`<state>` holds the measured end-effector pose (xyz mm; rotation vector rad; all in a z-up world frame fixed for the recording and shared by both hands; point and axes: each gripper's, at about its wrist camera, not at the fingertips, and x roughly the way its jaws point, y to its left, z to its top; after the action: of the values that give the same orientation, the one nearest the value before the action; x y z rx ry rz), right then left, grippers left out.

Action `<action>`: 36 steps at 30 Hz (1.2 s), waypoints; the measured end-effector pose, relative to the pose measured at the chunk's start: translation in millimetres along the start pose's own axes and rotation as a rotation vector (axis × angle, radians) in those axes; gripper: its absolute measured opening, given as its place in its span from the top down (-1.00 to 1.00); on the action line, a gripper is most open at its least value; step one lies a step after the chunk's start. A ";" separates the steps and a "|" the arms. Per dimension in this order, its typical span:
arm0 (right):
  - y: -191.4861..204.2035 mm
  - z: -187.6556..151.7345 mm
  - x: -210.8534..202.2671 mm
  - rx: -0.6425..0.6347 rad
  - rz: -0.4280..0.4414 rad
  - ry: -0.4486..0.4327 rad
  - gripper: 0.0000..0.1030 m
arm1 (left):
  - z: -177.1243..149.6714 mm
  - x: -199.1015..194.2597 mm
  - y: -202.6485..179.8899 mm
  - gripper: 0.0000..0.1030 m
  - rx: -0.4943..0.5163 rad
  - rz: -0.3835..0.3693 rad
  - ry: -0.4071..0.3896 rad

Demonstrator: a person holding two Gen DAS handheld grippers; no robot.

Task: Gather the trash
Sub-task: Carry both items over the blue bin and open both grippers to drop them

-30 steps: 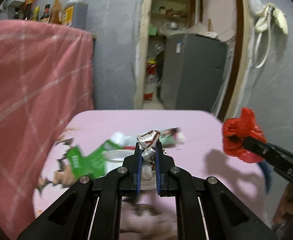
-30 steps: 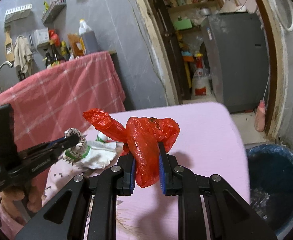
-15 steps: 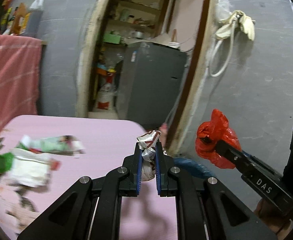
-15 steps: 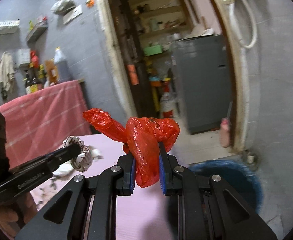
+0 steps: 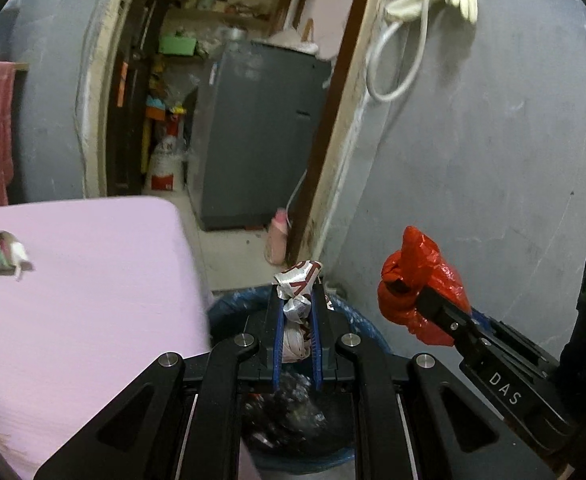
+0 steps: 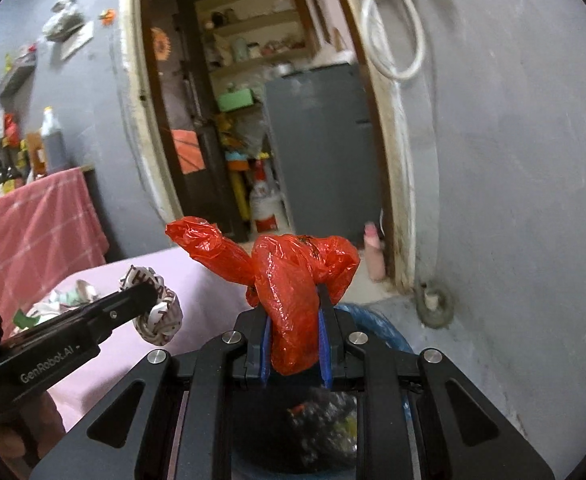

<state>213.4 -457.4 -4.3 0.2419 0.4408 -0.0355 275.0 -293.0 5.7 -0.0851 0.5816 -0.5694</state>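
Left wrist: tool (image 5: 297, 312) hides blue bin (image 5: 357, 316).

Most of the bin (image 5: 357, 314) sits behind the left gripper (image 5: 296, 316), so only its blue rim and some dark, murky contents show, too dim to make out. The wrapper (image 5: 1, 254) on the pink table (image 5: 93, 280) is smeared by blur and cut off at the picture's left edge. In the right wrist view the bin's (image 6: 377, 326) inside is likewise screened by the right gripper (image 6: 295, 340).
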 end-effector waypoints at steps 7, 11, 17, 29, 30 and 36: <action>-23.4 -14.6 18.1 0.068 -0.002 0.100 0.66 | -15.5 38.8 -7.2 0.82 0.004 0.017 0.149; -27.5 -19.0 25.0 0.079 -0.005 0.133 0.63 | -23.0 49.5 -4.4 0.81 -0.001 0.029 0.189; -29.6 -20.5 32.0 0.088 -0.007 0.163 0.59 | -29.1 49.6 -3.2 0.77 -0.017 0.027 0.200; -30.8 -15.2 22.4 0.097 -0.009 0.120 0.41 | -23.1 37.7 -0.9 0.37 -0.051 0.005 0.151; -30.4 -13.3 19.6 0.098 -0.012 0.108 0.41 | -22.1 36.6 -0.6 0.37 -0.053 0.006 0.148; -23.5 2.3 -3.0 0.070 -0.032 0.016 0.22 | -10.9 14.3 3.5 0.13 -0.071 0.024 0.069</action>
<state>209.6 -480.8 -6.2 0.3045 0.4598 -0.0808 280.6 -296.7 -11.3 -0.1255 0.6696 -0.5303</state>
